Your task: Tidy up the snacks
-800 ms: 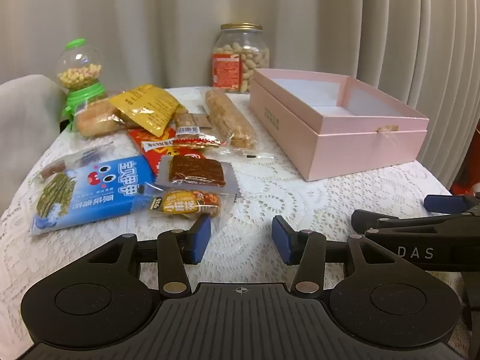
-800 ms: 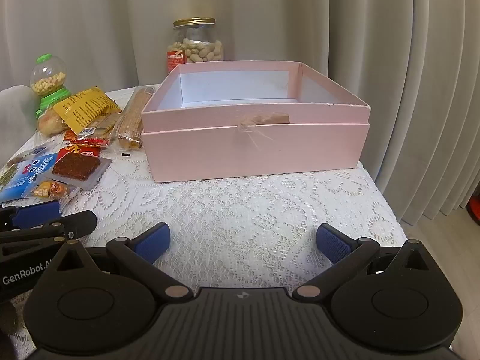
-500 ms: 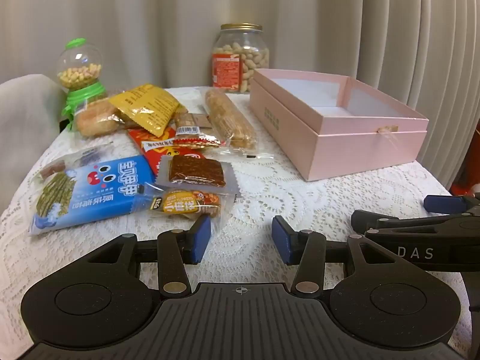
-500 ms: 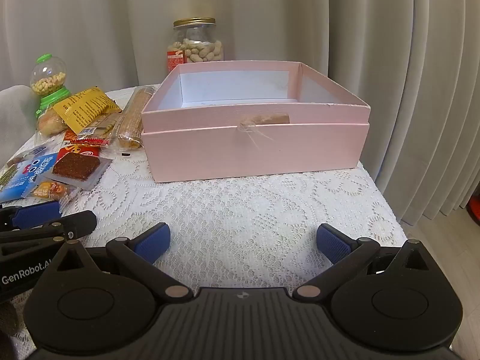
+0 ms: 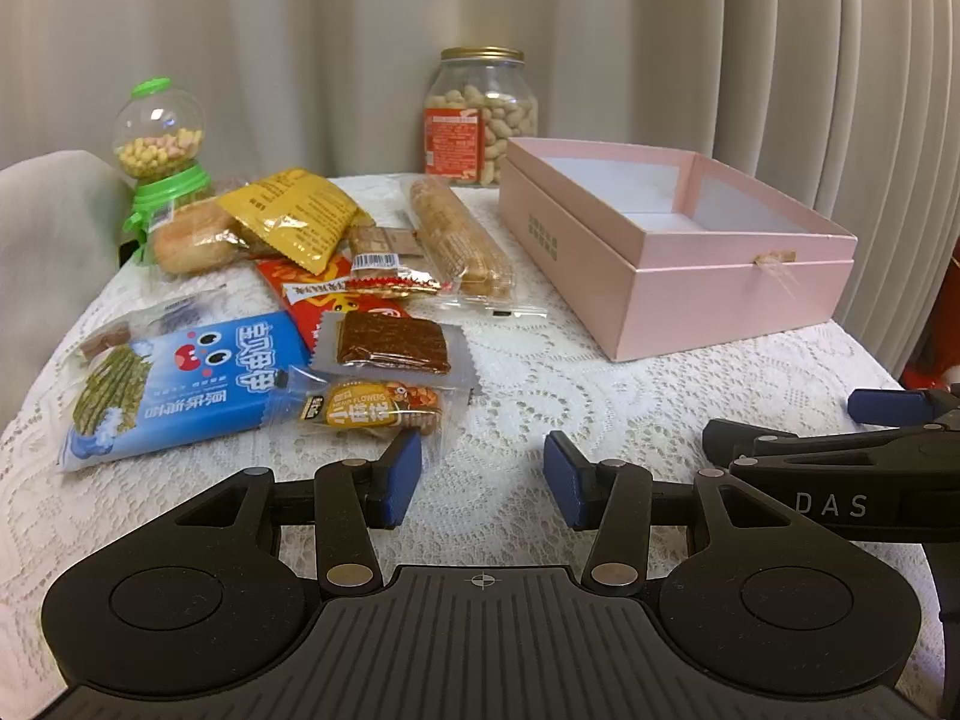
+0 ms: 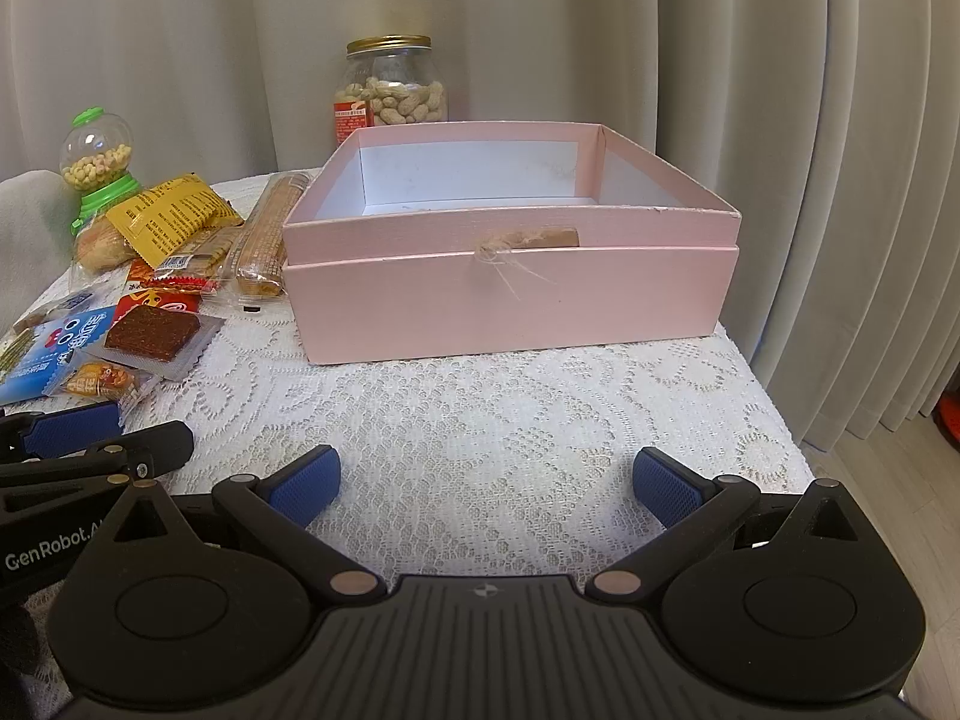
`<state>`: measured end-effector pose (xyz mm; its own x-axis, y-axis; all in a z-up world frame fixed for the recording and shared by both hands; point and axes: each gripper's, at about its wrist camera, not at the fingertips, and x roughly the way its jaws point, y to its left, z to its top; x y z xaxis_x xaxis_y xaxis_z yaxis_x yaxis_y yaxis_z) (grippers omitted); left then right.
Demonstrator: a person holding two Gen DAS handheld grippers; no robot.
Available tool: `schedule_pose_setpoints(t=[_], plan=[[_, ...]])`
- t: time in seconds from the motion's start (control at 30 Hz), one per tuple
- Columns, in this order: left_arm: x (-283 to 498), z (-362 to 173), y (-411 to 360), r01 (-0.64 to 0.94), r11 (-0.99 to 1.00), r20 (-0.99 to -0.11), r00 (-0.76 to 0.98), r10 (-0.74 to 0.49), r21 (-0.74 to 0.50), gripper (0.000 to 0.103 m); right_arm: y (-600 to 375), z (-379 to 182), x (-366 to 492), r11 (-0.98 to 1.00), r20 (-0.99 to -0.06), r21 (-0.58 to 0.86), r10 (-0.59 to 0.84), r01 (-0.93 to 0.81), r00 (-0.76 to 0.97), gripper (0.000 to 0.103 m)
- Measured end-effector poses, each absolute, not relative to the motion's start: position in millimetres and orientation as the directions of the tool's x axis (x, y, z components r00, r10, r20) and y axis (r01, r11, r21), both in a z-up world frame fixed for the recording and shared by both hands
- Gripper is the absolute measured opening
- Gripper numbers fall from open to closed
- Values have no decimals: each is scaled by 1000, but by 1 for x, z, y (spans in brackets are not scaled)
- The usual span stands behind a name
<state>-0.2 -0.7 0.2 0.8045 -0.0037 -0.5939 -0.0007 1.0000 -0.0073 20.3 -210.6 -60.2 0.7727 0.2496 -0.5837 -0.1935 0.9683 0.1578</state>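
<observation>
Nothing is moved since the earlier frames. Both grippers, left (image 5: 482, 479) and right (image 6: 486, 485), are held apart and empty. All snacks (image 5: 312, 300) are seen at the tabletop's left side; the box (image 6: 510, 294) is not yet filled.

Box (image 6: 510, 294) sits on the table (image 6: 480, 420), right of the snack packets (image 5: 288, 312), well apart from most; the long packet (image 5: 459, 240) lies just beside its left wall. Jar (image 5: 480, 117) stands behind the box's left corner. Dispenser (image 5: 159, 156) stands behind the packets, far left.
</observation>
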Motion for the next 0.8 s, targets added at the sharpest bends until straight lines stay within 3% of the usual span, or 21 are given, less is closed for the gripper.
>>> schedule_pose_setpoints(t=[0.8], plan=[[0, 0, 0, -1, 1000, -594, 805, -5, -9, 51, -210, -60, 20, 968, -584, 157, 249, -194, 772, 103]])
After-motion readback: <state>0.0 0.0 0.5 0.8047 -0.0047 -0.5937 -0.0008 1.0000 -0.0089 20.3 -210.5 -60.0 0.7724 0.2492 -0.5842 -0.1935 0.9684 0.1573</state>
